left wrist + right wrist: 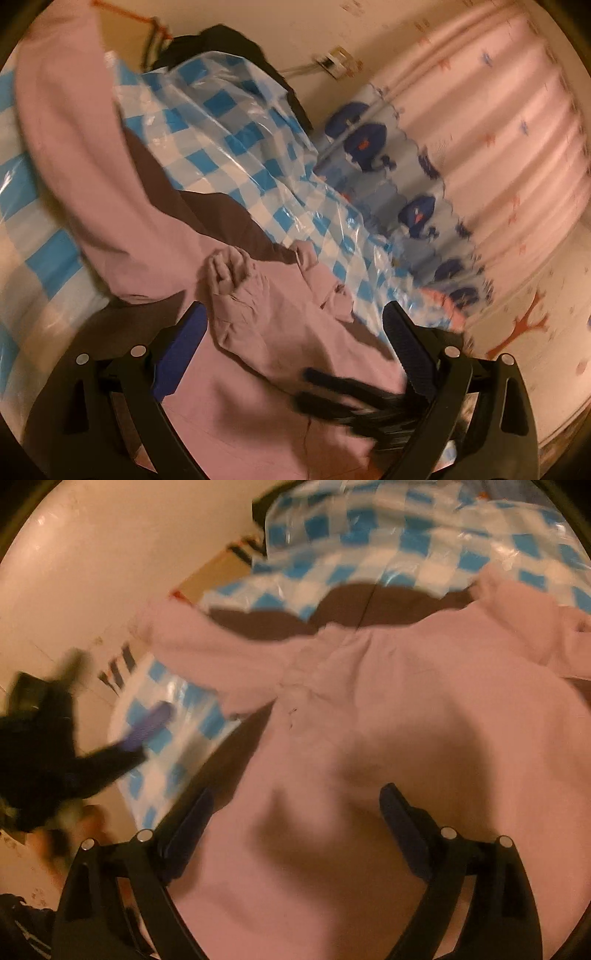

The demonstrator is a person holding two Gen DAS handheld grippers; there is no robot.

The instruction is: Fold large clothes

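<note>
1. Your pink garment (369,709) runs lengthwise straight away from your right gripper (295,812), sleeves spread to either side.
2. It looks soft, rumpled and blurred, lying on the blue-checked plastic sheet (388,554).
3. Both right and left gripper (295,328) jaws stand apart, cloth beneath, nothing clamped.

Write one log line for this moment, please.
left tool: open | right tool: open | shirt: pink, spread on checked cloth, unheld
</note>
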